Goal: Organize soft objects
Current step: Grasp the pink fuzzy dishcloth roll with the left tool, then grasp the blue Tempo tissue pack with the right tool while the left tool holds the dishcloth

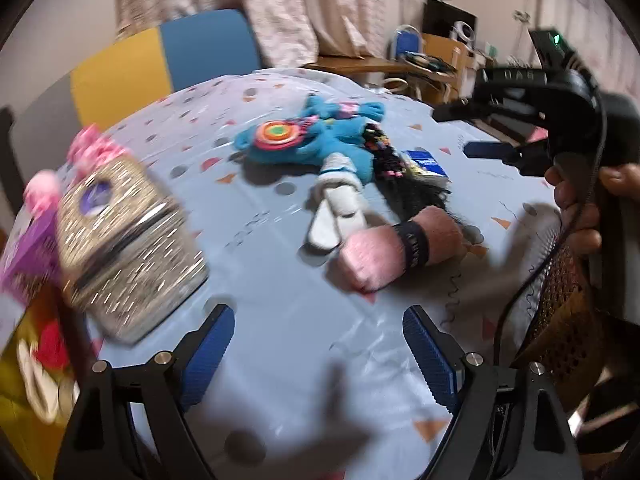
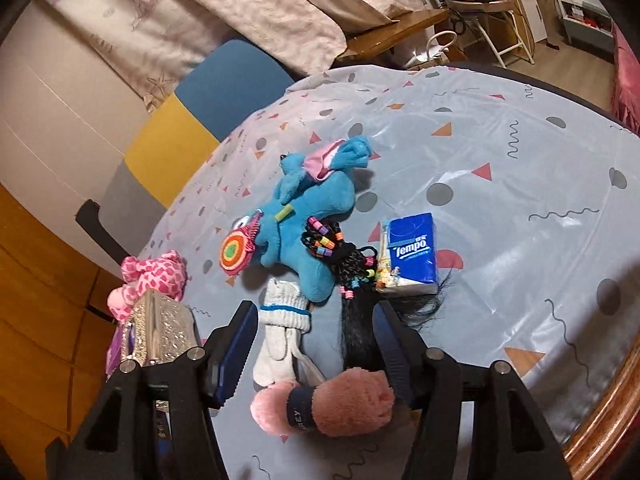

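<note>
A blue plush toy (image 1: 316,140) (image 2: 308,220) lies mid-table with a white glove (image 1: 338,208) (image 2: 282,334), a black beaded hairpiece (image 1: 392,164) (image 2: 348,276) and a rolled pink fuzzy cloth with a dark band (image 1: 396,250) (image 2: 328,404) in front of it. My left gripper (image 1: 318,356) is open and empty, low over the cloth-covered table (image 1: 280,280), short of the pink roll. My right gripper (image 2: 316,344) is open above the glove and pink roll; it also shows in the left wrist view (image 1: 480,132).
A glittery silver box (image 1: 128,248) (image 2: 160,332) sits at the table's left edge with a pink spotted plush (image 2: 152,276) behind it. A blue Tempo tissue pack (image 2: 410,256) lies right of the hairpiece. A yellow and blue chair (image 1: 160,60) stands behind the table.
</note>
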The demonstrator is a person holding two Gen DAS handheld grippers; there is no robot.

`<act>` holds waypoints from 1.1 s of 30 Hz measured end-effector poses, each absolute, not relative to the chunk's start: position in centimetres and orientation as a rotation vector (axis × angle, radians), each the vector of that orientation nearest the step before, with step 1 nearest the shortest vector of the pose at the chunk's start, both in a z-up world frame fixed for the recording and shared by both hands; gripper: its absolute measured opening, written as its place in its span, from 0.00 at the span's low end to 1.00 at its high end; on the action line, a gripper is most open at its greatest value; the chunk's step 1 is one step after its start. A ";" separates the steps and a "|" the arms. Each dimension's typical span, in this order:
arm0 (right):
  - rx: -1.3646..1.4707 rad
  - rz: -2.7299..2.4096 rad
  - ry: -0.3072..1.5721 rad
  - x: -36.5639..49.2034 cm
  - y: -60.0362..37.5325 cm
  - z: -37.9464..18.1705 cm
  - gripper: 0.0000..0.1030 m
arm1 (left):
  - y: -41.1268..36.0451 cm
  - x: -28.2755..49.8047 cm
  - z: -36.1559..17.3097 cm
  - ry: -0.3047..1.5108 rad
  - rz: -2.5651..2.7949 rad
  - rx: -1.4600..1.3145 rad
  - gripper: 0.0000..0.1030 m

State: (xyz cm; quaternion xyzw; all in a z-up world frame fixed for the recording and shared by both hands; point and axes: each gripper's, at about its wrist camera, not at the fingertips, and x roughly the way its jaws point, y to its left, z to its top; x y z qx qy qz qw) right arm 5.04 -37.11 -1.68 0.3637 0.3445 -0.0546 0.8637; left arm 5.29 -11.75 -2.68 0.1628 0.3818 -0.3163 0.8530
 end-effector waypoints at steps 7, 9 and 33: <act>0.815 -0.105 0.660 4.3 -37.8 -1.6 0.59 | -17.1 6.1 -2.8 0.715 -0.792 0.495 0.84; 0.830 -0.109 0.639 4.0 -38.0 -1.6 0.59 | -18.9 6.4 -3.1 0.704 -0.832 0.545 0.84; 0.950 -0.115 0.674 4.1 -39.4 -3.2 0.59 | -16.8 5.5 -6.7 0.840 -0.734 0.351 0.30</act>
